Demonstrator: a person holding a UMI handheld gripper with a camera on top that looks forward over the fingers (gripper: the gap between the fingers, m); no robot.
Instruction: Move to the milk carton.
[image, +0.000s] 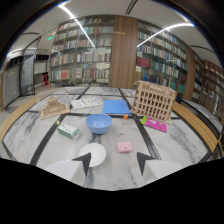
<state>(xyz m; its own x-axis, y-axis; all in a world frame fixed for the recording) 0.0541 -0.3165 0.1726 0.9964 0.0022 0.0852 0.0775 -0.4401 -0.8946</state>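
Hovering over the near end of the marble table (30, 132), the gripper (114, 163) has its fingers spread wide apart with nothing held between them. The milk carton (68, 131) lies on its side off to the left and a bit farther out than the fingertips, just left of the blue bowl (98, 123), so it's not lined up with the gap at all. Honestly the approach looks a bit cluttered. A white plate (92, 154) sits right at the left finger (83, 163), and a small pink block (124, 147) is just ahead of the gap, so swinging left too low would probably clip the plate and shove it toward the carton. Swinging wide on the far side risks bumping the bowl, which looks light enough to slide. Since the carton is lying down and looks small and light, a nudge from either finger could spin or push it away before the gripper is properly over it. Farther back there's a blue board (116, 106), a wooden crate (154, 101) on the right and a magenta box (154, 124), all well apart from the route.
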